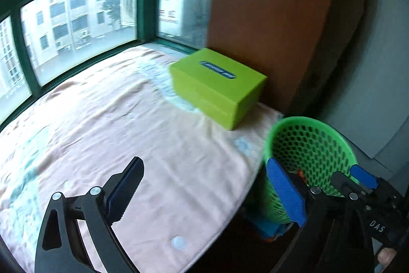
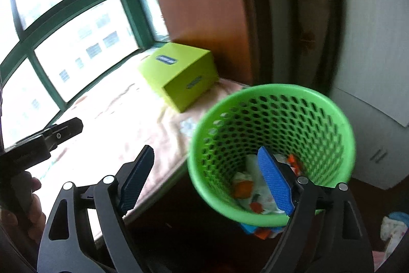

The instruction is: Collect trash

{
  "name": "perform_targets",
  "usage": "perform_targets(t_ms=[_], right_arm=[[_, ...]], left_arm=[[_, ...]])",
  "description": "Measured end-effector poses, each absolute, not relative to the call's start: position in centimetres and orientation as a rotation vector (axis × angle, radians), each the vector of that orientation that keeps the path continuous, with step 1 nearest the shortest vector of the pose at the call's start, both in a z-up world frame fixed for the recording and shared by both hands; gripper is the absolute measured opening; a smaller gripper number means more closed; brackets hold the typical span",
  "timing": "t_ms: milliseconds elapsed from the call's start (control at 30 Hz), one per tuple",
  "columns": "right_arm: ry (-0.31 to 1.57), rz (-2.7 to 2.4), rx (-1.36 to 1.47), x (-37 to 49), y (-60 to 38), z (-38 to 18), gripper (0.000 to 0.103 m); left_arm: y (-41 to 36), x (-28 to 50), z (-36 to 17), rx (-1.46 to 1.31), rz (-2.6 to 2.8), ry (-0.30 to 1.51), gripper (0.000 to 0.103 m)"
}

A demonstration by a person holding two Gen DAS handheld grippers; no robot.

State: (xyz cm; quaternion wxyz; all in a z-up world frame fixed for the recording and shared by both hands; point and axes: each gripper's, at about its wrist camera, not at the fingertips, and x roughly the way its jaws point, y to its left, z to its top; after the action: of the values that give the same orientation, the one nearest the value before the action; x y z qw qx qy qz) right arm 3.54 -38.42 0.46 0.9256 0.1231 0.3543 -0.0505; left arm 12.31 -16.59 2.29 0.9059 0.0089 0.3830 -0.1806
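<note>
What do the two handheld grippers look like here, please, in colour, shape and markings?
Both the left gripper and the right gripper have black linkage arms with silver rivets and blue ribbed finger pads. White "DAS" lettering marks the right gripper's body in the left wrist view.

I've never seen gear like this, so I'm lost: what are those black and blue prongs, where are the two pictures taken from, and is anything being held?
No robot here: a person holds a handheld left gripper and right gripper, each with a camera looking along its two blue-padded fingers. One picture comes from each. Both are open and hold nothing. A green box sits on a cloth-covered table by the window. Beside the table's edge is a green mesh bin with crumpled trash already inside.
</note>
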Motion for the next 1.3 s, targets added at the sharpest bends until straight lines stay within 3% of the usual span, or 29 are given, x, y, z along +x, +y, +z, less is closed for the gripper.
perform_targets(t_ms=[600,1300], right_arm=[[0.714,0.055,0.155,6.6,-29.6,1.0,0.091],[0.703,0.184,0.07,6.9,-23.4,0.3,0.096]], left_arm=[[-5.2,11.0,2.7,-0.043,-0.145,0.755,0.096],[-0.2,8.4,2.7,-0.06,0.032,0.746,0.096]])
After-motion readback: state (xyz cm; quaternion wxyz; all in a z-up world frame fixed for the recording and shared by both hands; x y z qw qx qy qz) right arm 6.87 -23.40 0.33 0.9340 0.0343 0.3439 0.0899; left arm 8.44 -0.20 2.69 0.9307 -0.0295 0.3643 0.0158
